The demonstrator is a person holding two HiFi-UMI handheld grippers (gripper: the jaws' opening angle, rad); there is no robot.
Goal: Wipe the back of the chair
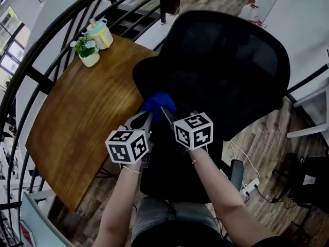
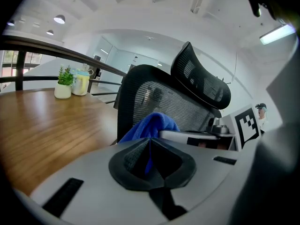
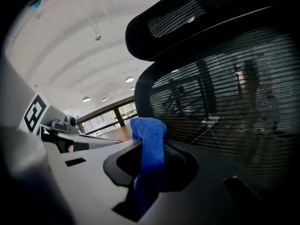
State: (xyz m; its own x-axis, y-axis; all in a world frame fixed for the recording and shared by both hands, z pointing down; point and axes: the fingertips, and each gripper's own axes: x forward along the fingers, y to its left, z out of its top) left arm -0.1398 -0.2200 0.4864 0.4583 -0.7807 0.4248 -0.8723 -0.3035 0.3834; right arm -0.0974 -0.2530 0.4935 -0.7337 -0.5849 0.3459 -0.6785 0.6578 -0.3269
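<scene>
We see the blue cloth bunched close to the office chair's mesh back, between both grippers. The left gripper has its jaws pinched together on one end, and the right gripper has its jaws clamped on the other.

Head view: above, looking steeply down onto chair, mid-frame. Gripper views: low, close, facing its mesh back; blue cloth shared by all three

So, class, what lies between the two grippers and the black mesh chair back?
A bunched blue cloth, shut in the left gripper and right gripper, as the head view shows.
</scene>
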